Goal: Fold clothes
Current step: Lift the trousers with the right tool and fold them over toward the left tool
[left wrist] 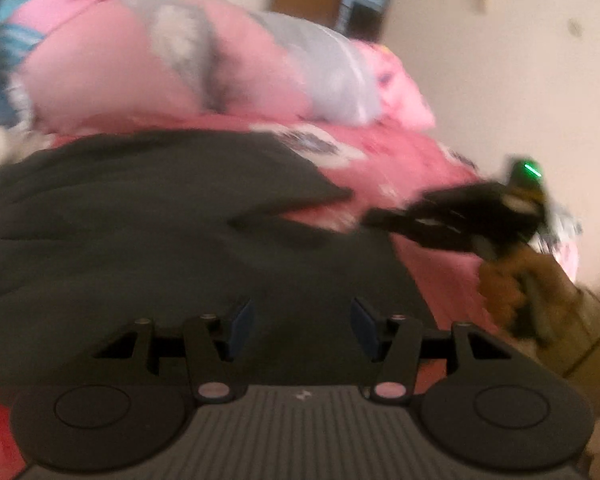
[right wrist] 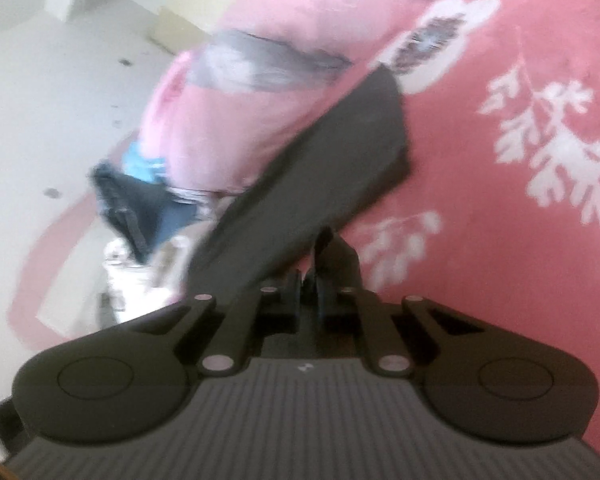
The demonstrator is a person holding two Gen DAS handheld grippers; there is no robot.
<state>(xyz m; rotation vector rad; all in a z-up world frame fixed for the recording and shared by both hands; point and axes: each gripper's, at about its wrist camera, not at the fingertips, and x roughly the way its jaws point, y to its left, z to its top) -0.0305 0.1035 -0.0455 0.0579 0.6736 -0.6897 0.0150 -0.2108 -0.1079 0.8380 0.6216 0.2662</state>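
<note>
A dark garment [left wrist: 148, 216] lies on a bed covered with a pink floral sheet [right wrist: 500, 200]. In the left wrist view it spreads across the sheet directly ahead of and below the left gripper [left wrist: 302, 330], with most of its bulk to that gripper's left. One pointed flap reaches toward the right gripper [left wrist: 460, 216], which sits off to the right above the sheet.

In the right wrist view a long dark strip of the same garment [right wrist: 320, 176] runs diagonally from the right gripper [right wrist: 308, 286] up and away toward a pink pillow [right wrist: 260, 40]. Its long axis points forward and slightly right from the fingers. Its near end leads into the fingers, so the right gripper is the one engaged with the cloth.

Left gripper: jaws stand wide apart with nothing between the blue pads [left wrist: 242, 326]; dark cloth shows beneath them, but contact cannot be confirmed. Right gripper: jaws are drawn nearly together, and cloth bunches at and just above the fingers, so it appears to be pinching an edge or corner of the garment. Both views are blurred.

Judgement: a fold appears to be in hand, with the right gripper carrying an edge. Whether the garment is being spread flat or doubled over cannot be settled. Other clothes [right wrist: 140, 196] lie heaped beyond the pillow.
</note>
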